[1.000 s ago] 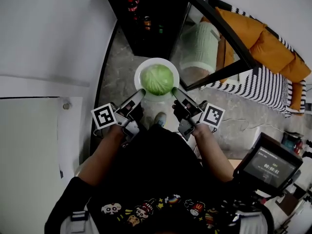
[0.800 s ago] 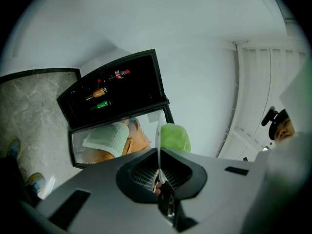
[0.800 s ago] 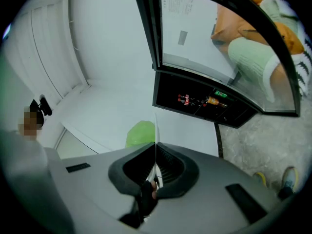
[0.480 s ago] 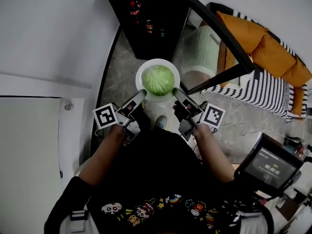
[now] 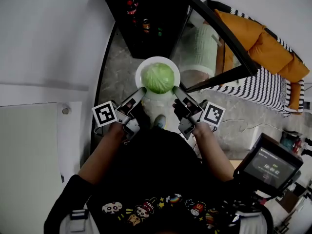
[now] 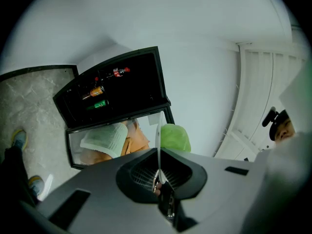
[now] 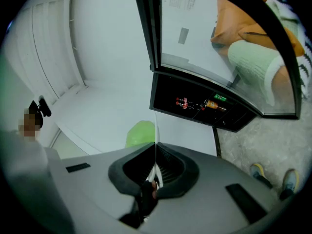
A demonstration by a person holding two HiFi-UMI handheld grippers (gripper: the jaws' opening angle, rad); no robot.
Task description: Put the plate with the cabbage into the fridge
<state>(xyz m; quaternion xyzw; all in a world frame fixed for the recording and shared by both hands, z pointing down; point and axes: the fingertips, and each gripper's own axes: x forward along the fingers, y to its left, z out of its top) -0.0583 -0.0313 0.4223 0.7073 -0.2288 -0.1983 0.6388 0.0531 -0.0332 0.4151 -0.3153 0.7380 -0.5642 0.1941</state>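
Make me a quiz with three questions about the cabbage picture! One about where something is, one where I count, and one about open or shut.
1. Where is the cabbage?
A. On the floor
B. On the plate
C. On a fridge shelf

2. How many grippers hold the plate?
A. None
B. One
C. Two

3. How is the fridge's glass door?
A. Open
B. Shut
C. Taken off

Answers:
1. B: the green cabbage sits on the plate, carried above the floor in front of the fridge.
2. C: the left gripper and the right gripper each pinch the plate's rim, which runs between the jaws in both gripper views.
3. A: the door stands swung out to the side, so the bottles on the dark shelves show.
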